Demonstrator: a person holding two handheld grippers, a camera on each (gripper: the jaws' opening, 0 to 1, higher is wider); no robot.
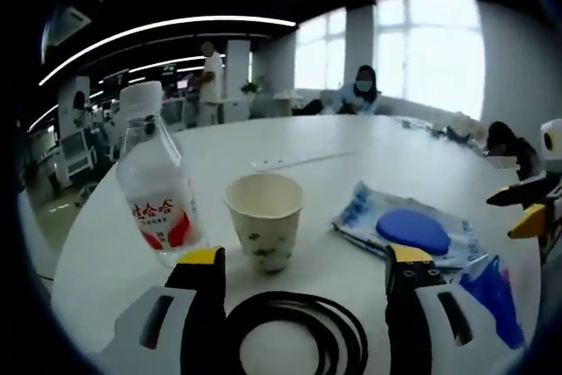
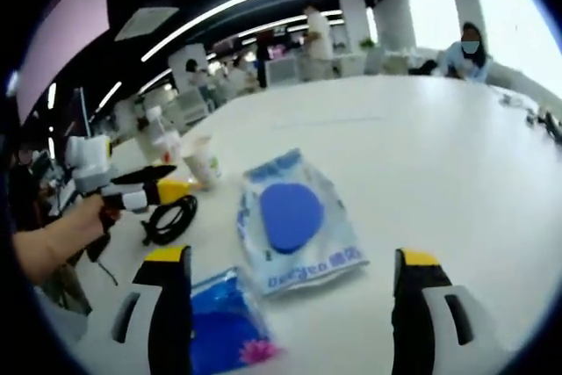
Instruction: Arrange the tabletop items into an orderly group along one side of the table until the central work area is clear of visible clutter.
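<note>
Straight ahead of the left tongs (image 1: 304, 270) a patterned paper cup (image 1: 264, 219) stands on the round white worktop (image 1: 369, 160), with a clear plastic bottle with a red-and-white label (image 1: 155, 183) upright just to its left and a coiled black cable (image 1: 297, 333) lying between the jaws, nearer than the cup. To the right of the cup lies a flat pale-blue wipes pack with a round blue lid (image 1: 410, 231), and nearer, by the right jaw, a dark-blue plastic packet (image 1: 489, 294). Ahead of the right tongs (image 2: 294, 278) the wipes pack (image 2: 296, 218) lies between the jaws, the dark-blue packet (image 2: 225, 322) beside the left jaw, and cable (image 2: 171, 218), cup (image 2: 203, 162) and bottle (image 2: 162, 140) farther off to the left.

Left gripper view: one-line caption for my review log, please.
Open left gripper over a coiled black cable, facing a paper cup, water bottle and blue-lidded wipes pack on a white table.
</note>
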